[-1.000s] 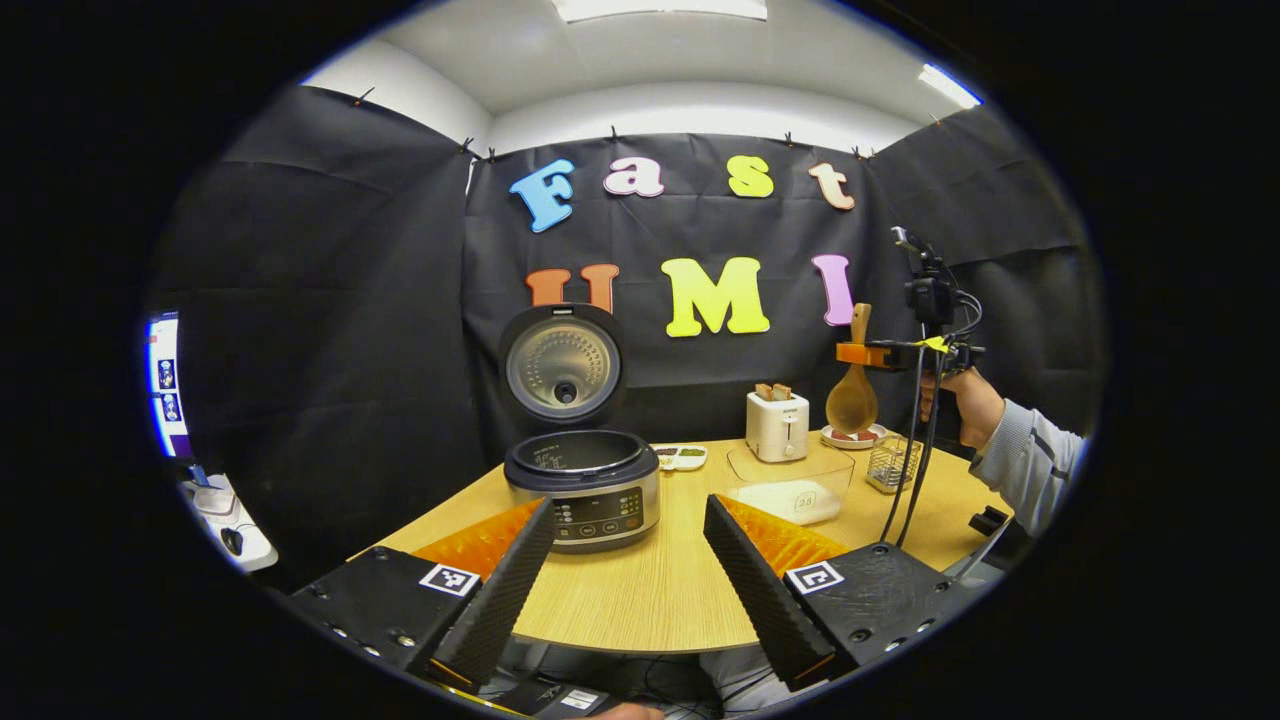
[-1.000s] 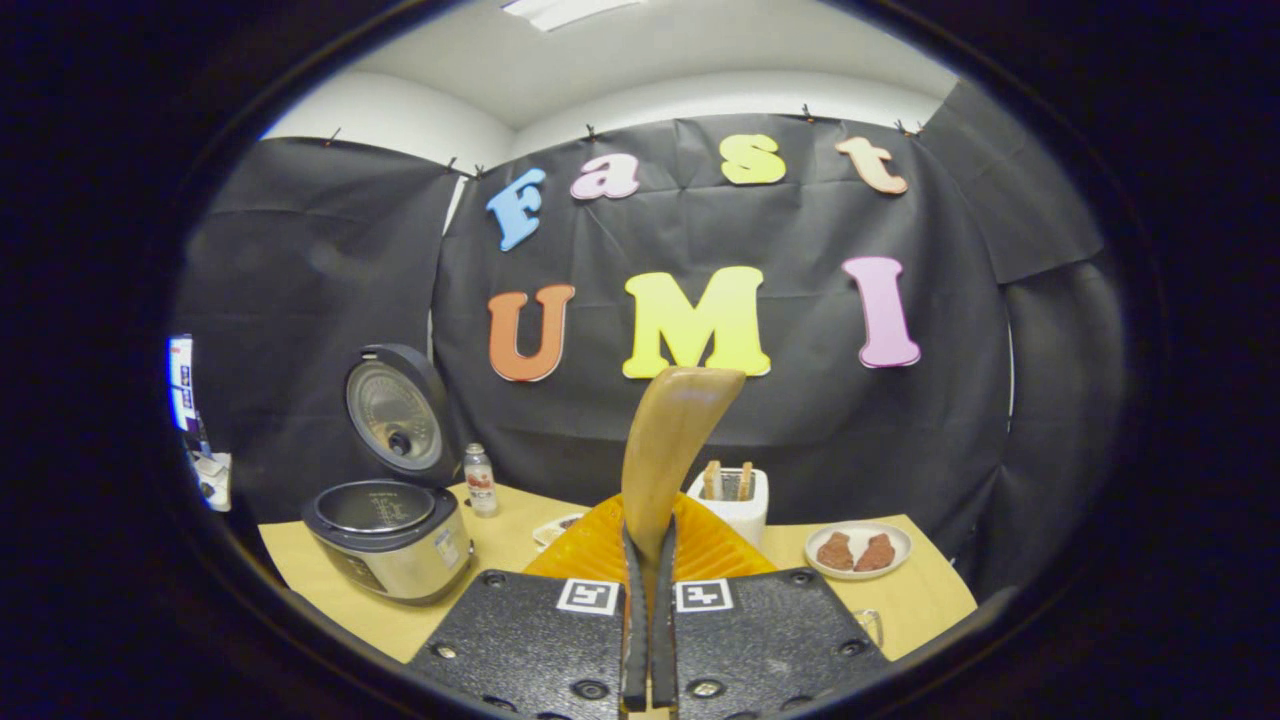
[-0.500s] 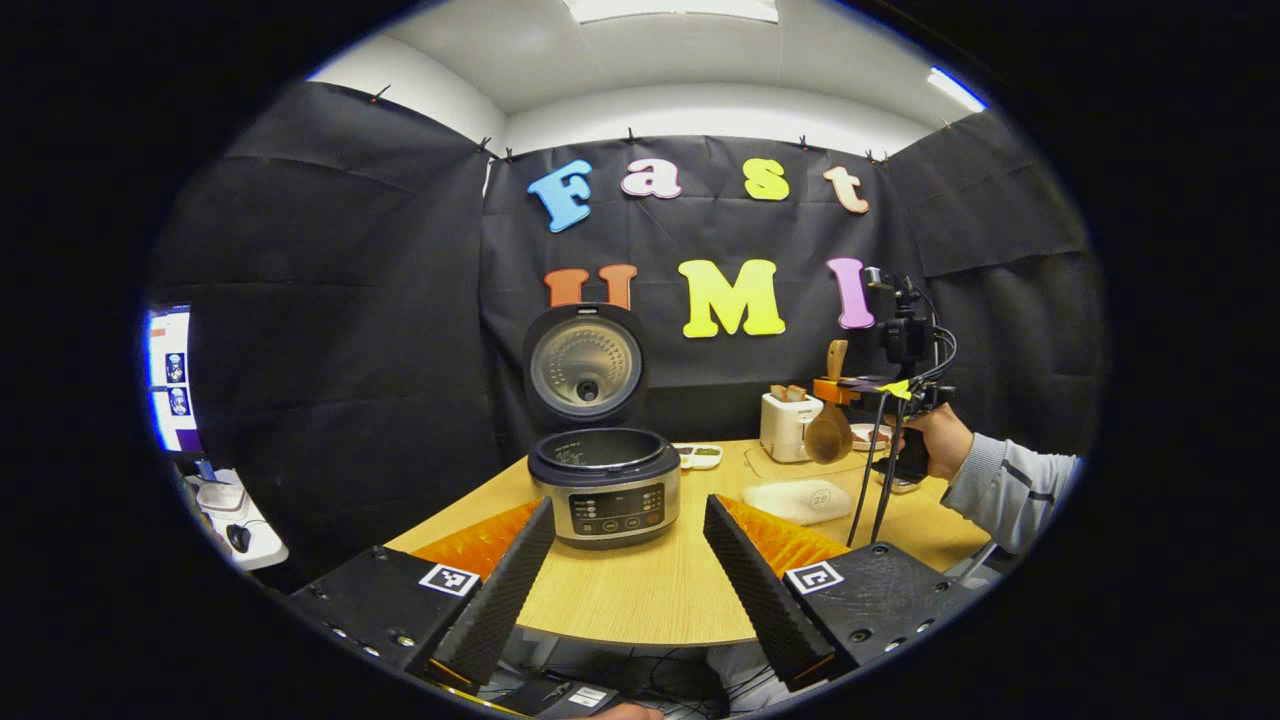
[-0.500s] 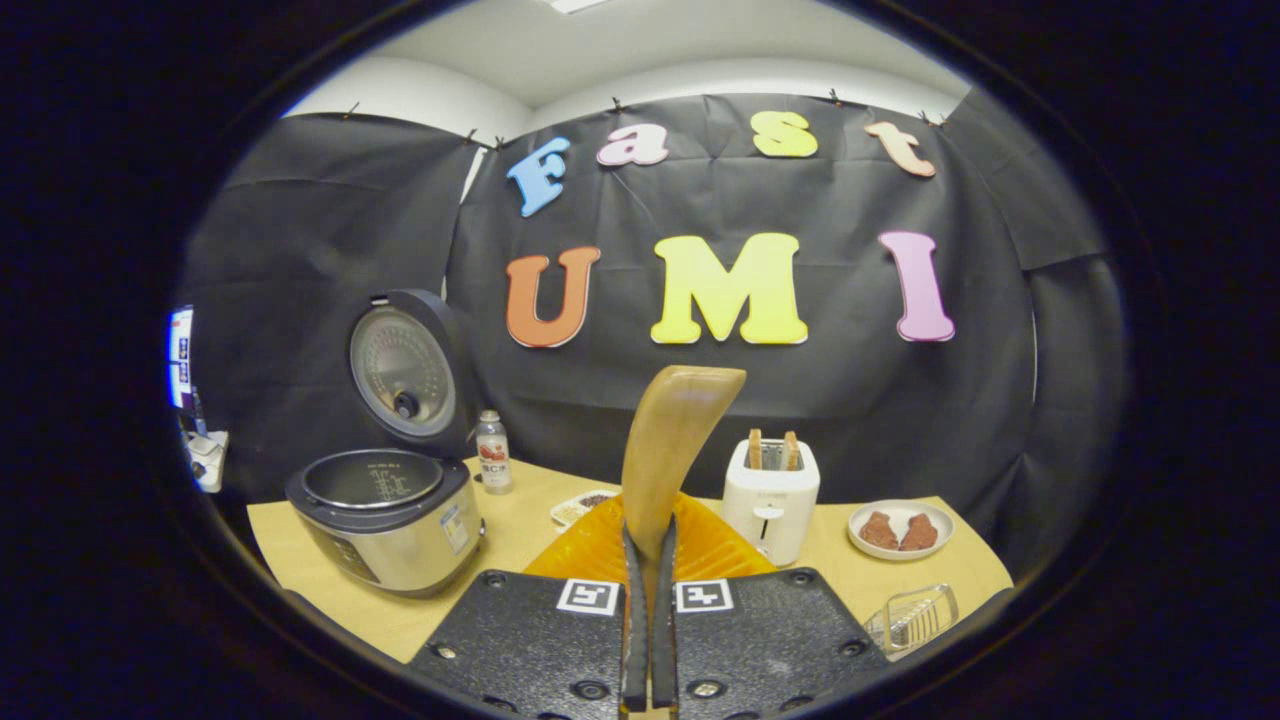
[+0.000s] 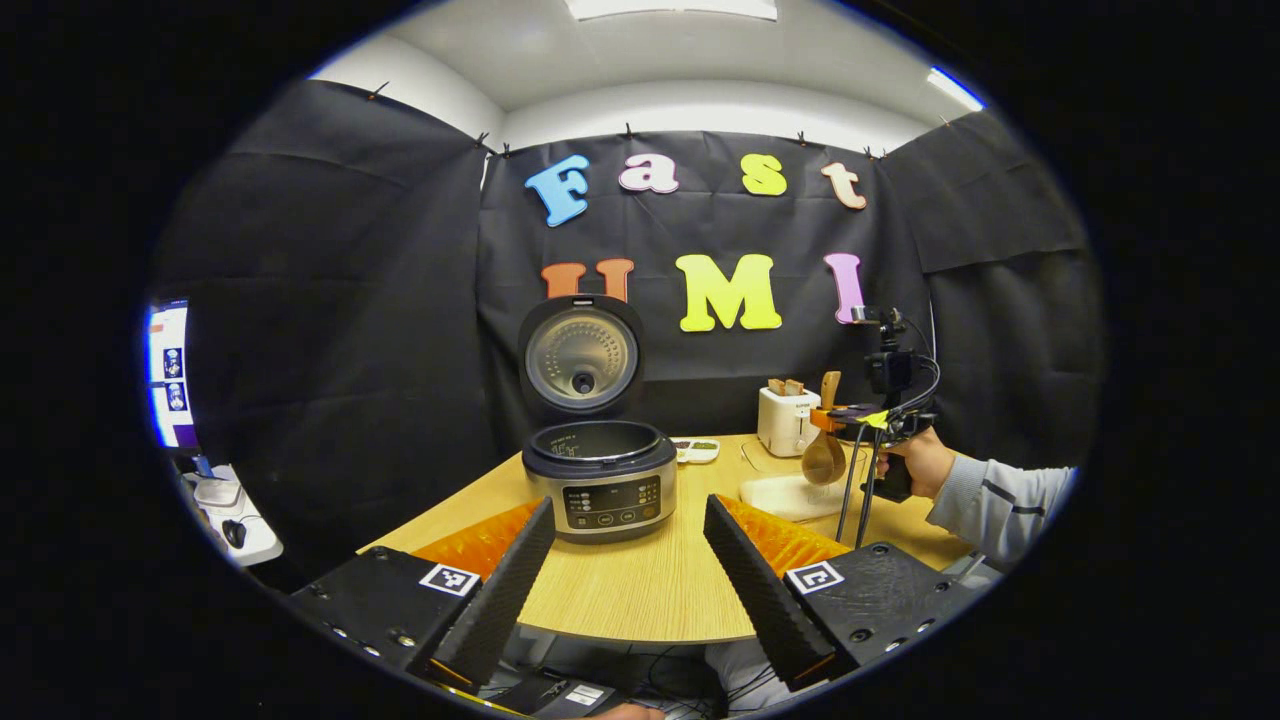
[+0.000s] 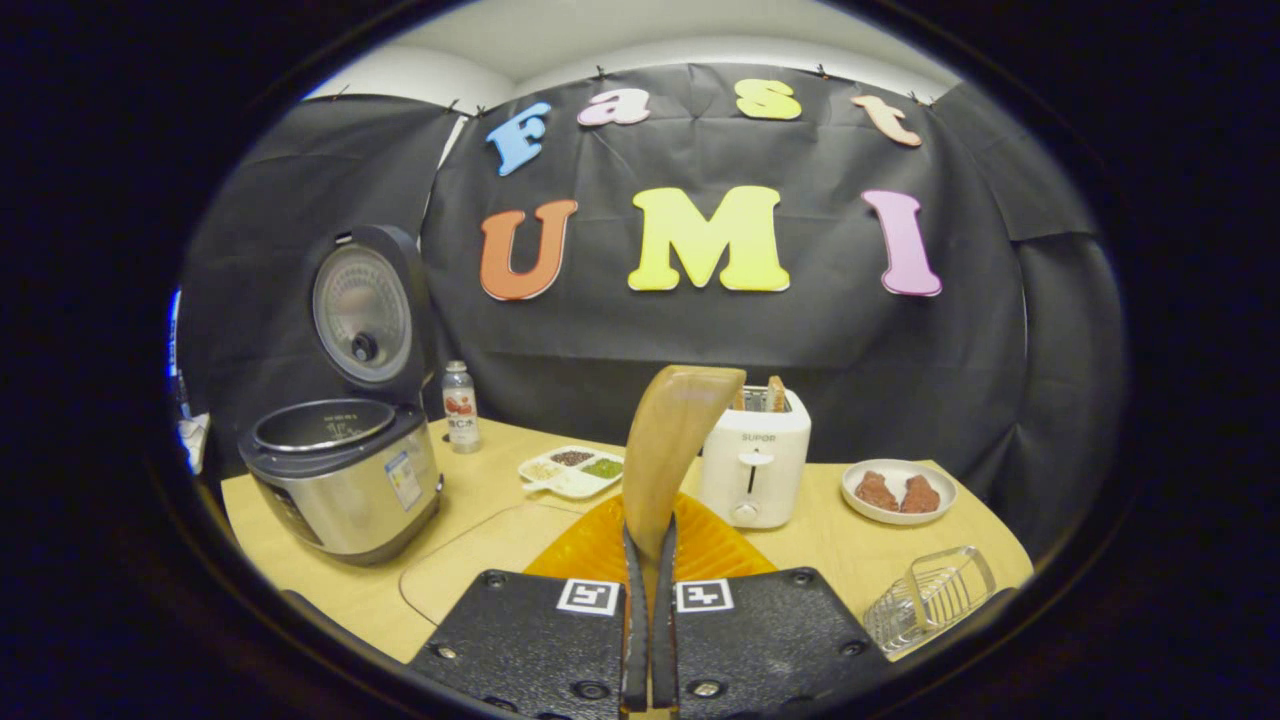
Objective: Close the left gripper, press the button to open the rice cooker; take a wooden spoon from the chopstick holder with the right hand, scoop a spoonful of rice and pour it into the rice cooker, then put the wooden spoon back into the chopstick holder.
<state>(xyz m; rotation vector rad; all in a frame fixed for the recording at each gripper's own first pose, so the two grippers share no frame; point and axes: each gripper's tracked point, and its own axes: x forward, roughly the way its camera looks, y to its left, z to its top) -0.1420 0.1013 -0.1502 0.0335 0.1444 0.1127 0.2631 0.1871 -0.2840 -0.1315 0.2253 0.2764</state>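
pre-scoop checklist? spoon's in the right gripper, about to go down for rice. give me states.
1. Rice cooker lid up, pot open: ok.
2. Right gripper shut on the wooden spoon, both fingers pressing the handle: ok.
3. Spoon bowl hanging over the clear rice container, seen in the left gripper view: ok, but whether it touches the rice: cannot tell.
4. Rice on the spoon: cannot tell, the bowl's inside faces away.
5. Left gripper open, held back at the near table edge, out of the spoon's path to the cooker: ok.
6. Chopstick holder lying free at the right for the return: ok.
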